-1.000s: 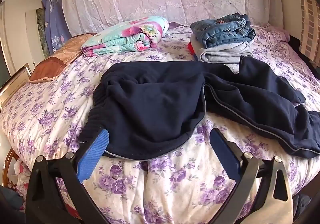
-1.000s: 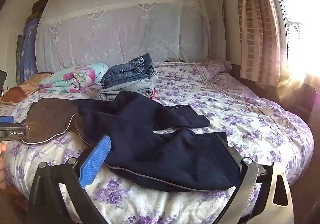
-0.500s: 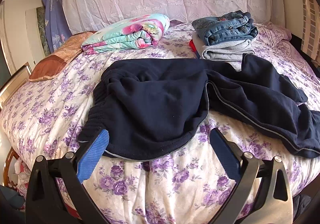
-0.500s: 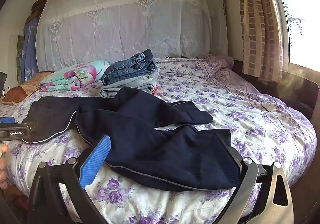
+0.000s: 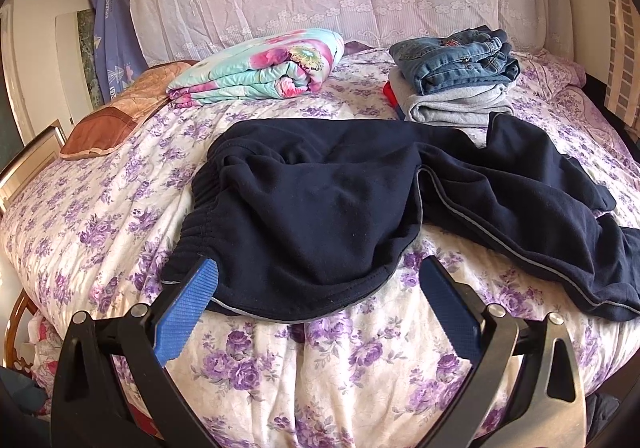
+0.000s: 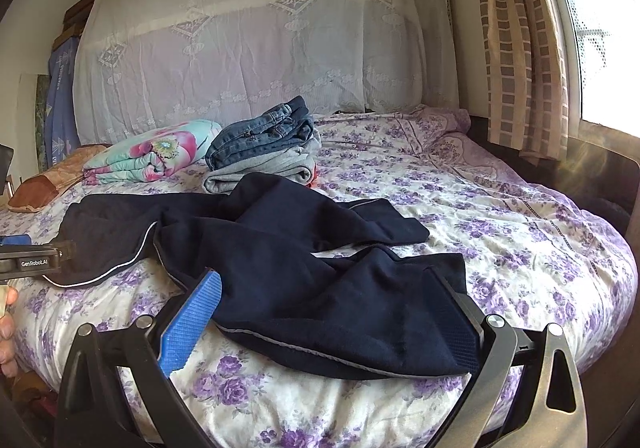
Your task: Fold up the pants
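Note:
Dark navy pants (image 5: 320,215) lie spread and rumpled across the flowered bedspread, waistband at the left, legs running right. My left gripper (image 5: 320,276) is open, its blue pads just in front of the near hem of the seat part, not touching it that I can see. In the right wrist view the pants (image 6: 300,268) lie with the leg ends nearest. My right gripper (image 6: 324,296) is open, with the leg ends lying between its fingers. Part of the left gripper (image 6: 28,262) shows at that view's left edge.
A stack of folded jeans (image 5: 456,59) on grey pants stands at the back right of the bed (image 5: 280,368). A folded flowered blanket (image 5: 264,67) and a brown cushion (image 5: 116,119) lie at the back left. A lace-covered headboard is behind; curtain (image 6: 516,47) and window are at the right.
Both views have shifted slightly, as if the grippers drew back and rose a little. The pants lie as before. Both grippers stay open.

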A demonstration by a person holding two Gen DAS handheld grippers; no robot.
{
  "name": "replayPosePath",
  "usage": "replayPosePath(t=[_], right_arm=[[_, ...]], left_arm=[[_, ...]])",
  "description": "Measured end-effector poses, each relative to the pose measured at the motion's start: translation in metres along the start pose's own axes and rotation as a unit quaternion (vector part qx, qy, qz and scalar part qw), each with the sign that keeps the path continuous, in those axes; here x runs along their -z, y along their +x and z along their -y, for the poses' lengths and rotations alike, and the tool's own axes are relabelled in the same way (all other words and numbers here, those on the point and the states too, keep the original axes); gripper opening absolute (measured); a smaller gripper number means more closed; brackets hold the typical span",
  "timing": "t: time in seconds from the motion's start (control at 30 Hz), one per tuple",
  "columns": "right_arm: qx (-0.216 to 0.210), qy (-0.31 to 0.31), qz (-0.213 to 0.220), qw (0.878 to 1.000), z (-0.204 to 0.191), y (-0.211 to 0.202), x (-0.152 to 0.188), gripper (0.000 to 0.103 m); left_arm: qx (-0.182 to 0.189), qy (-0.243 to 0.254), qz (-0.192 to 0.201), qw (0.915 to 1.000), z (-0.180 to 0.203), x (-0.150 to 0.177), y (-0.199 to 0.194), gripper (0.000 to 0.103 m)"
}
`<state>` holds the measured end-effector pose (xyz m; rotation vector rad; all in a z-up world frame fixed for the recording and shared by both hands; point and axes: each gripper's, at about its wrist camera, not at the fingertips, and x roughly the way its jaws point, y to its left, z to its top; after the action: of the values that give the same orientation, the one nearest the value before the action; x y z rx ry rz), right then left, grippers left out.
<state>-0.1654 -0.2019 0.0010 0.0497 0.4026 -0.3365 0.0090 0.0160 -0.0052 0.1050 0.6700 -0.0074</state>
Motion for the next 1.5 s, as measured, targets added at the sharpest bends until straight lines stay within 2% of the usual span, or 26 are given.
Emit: replayPosePath(t=[0.6, 0.77, 0.9, 1.07, 1.17, 1.27, 1.3, 1.37, 1.43, 1.5], right_arm=[[-0.015, 0.008, -0.017, 1.000, 0.003, 0.006, -0.001, 0.100], [-0.035, 0.013, -0.026, 0.999, 0.031, 0.023, -0.030, 0.100], [-0.063, 0.063, -0.052, 0.995, 0.088, 0.061, -0.076, 0.100], [-0.068, 0.060, -0.096, 0.991, 0.138, 0.139, -0.129, 0.100], [-0.075, 0.056, -0.132, 0.987, 0.150, 0.189, -0.144, 0.100], [-0.095, 0.050, -0.160, 0.981, 0.154, 0.233, -0.149, 0.099], [-0.100, 0.049, -0.171, 0.979, 0.155, 0.246, -0.148, 0.098], [-0.115, 0.055, -0.197, 0.972, 0.157, 0.272, -0.144, 0.090], [-0.125, 0.062, -0.218, 0.966, 0.157, 0.294, -0.139, 0.089], [-0.130, 0.069, -0.238, 0.960, 0.154, 0.312, -0.131, 0.089]], left_arm=[[0.003, -0.004, -0.018, 0.9998, -0.006, 0.000, 0.011, 0.098], [-0.008, 0.003, -0.010, 0.9999, -0.027, -0.020, 0.012, 0.098], [-0.010, -0.021, -0.002, 0.9997, -0.066, -0.059, 0.017, 0.098], [-0.045, 0.004, 0.012, 0.9989, -0.105, -0.109, 0.049, 0.098], [-0.032, 0.001, -0.018, 0.9993, -0.132, -0.133, 0.084, 0.098], [-0.005, -0.027, -0.064, 0.9976, -0.160, -0.150, 0.124, 0.098], [0.010, -0.037, -0.079, 0.9962, -0.166, -0.152, 0.136, 0.098], [0.028, -0.053, -0.102, 0.9929, -0.176, -0.157, 0.163, 0.098], [0.028, -0.061, -0.120, 0.9905, -0.180, -0.157, 0.185, 0.098], [0.045, -0.082, -0.146, 0.9848, -0.185, -0.154, 0.208, 0.098]])
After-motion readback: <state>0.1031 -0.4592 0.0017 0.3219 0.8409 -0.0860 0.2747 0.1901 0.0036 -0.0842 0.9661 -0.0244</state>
